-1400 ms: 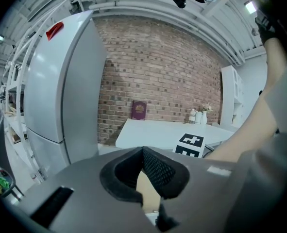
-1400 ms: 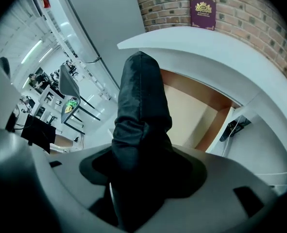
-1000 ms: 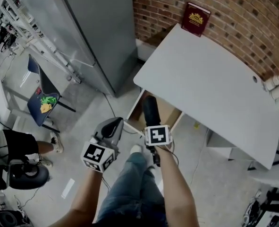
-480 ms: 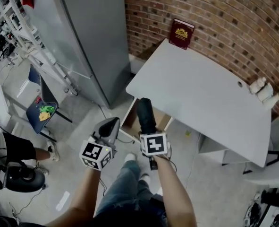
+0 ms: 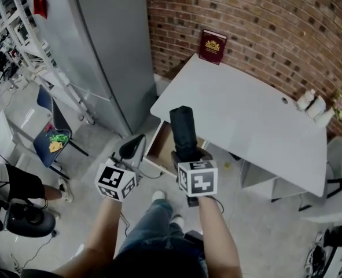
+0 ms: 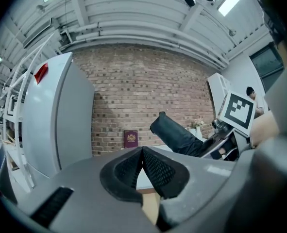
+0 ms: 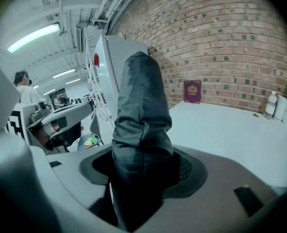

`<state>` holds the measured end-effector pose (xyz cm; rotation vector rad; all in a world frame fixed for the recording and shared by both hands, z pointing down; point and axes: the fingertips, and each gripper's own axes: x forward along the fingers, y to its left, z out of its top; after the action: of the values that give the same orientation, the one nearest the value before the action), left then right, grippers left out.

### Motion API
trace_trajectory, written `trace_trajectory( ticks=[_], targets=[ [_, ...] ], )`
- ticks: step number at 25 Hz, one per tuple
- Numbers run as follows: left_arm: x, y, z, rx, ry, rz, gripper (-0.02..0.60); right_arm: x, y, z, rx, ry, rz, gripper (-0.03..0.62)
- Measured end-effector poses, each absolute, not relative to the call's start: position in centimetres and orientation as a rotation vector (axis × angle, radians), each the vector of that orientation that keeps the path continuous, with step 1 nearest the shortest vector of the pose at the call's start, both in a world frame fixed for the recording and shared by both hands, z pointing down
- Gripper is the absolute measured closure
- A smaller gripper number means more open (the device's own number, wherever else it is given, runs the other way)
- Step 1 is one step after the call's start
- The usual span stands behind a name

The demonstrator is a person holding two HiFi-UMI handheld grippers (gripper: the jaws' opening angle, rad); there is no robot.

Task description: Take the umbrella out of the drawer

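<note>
A folded black umbrella (image 5: 184, 131) (image 7: 141, 115) (image 6: 178, 135) sticks up and forward out of my right gripper (image 5: 189, 154) (image 7: 142, 171), whose jaws are shut on its lower part. It hangs above the open wooden drawer (image 5: 160, 147) under the white desk (image 5: 246, 126). My left gripper (image 5: 131, 148) (image 6: 143, 165) is to the left of it, level, shut with its ribbed pads together and nothing held.
A dark red book (image 5: 212, 46) (image 7: 192, 91) leans on the brick wall at the desk's back. Small white bottles (image 5: 309, 103) stand at the desk's right end. A tall grey cabinet (image 5: 95, 45) stands left of the desk; a blue chair (image 5: 52, 133) lies further left.
Both grippers have risen. The right one lifted the umbrella up out of the drawer and tilted it more upright; the left one stayed shut and empty.
</note>
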<state>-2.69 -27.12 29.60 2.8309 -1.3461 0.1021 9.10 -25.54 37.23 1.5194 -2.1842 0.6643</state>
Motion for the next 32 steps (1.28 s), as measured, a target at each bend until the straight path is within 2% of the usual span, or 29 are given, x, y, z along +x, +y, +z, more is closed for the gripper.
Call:
trace_trajectory(
  ticks=[15, 21, 32],
  targets=[
    [-1.1, -24.2, 24.6, 2.953, -1.311, -0.053, 0.584, 12.8, -20.2, 26.0, 1.813, -2.42, 0.293, 0.33],
    [-1.1, -24.0, 23.0, 2.959, -1.33, -0.123, 0.584, 14.2, -19.0, 23.8, 1.887, -2.345, -0.059, 0.33],
    [0.3, -23.7, 21.0, 2.982, -1.329, -0.187, 0.584, 17.0, -17.2, 20.6, 2.059, -2.337, -0.231, 0.33]
  ],
)
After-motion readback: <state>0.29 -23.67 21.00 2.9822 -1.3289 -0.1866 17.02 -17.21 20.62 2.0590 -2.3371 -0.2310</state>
